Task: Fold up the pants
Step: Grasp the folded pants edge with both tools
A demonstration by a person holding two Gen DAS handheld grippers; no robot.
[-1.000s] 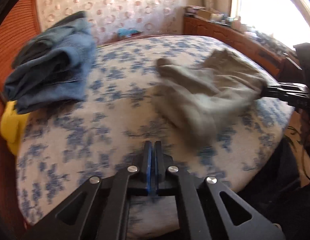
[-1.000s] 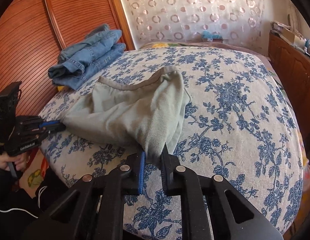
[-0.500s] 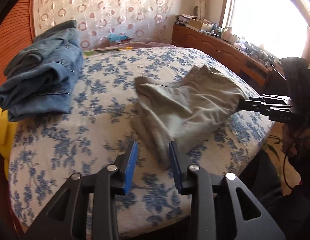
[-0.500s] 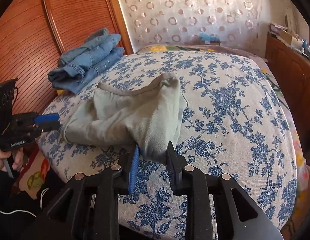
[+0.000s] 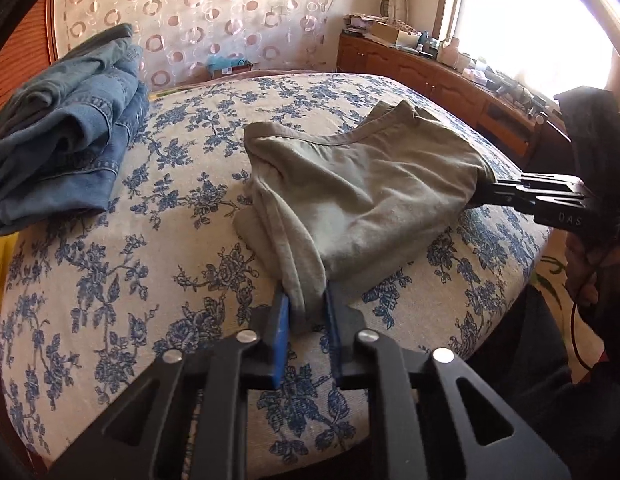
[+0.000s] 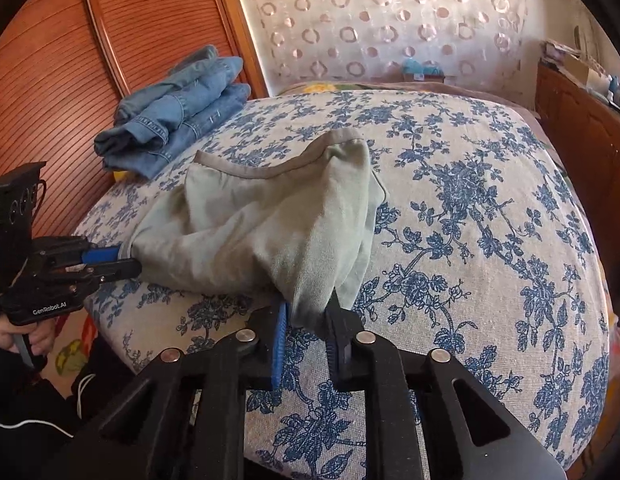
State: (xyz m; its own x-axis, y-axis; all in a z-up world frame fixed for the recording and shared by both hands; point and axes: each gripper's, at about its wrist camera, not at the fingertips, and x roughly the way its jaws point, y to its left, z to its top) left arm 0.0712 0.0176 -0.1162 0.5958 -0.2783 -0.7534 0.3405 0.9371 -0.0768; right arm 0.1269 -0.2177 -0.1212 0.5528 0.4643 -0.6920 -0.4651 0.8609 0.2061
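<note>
Both tools, the left tool [image 5: 306, 316] and right tool [image 6: 308, 316], have just closed, each pinching a corner of the pants [image 5: 362, 196] bunched on the bed [image 5: 110, 280] near the jeans [image 5: 66, 136], so thin grips might slip and ruin the fold.

You have the pale grey-green pants [image 5: 362, 196] with a darker grey waistband on a bedspread [image 5: 182, 208] of off-white cloth printed with blue flower sprays. Your left gripper [image 5: 306, 312] is black with blue pads [image 5: 280, 332]; your right gripper [image 6: 306, 320] matches it. At the far left lie folded blue denim jeans [image 5: 66, 144] — faded, with paler stitching. Behind them stands a reddish-brown ribbed wardrobe [image 6: 122, 32], and beside it a cream curtain [image 6: 374, 20] patterned with pinkish rings and dots.
</note>
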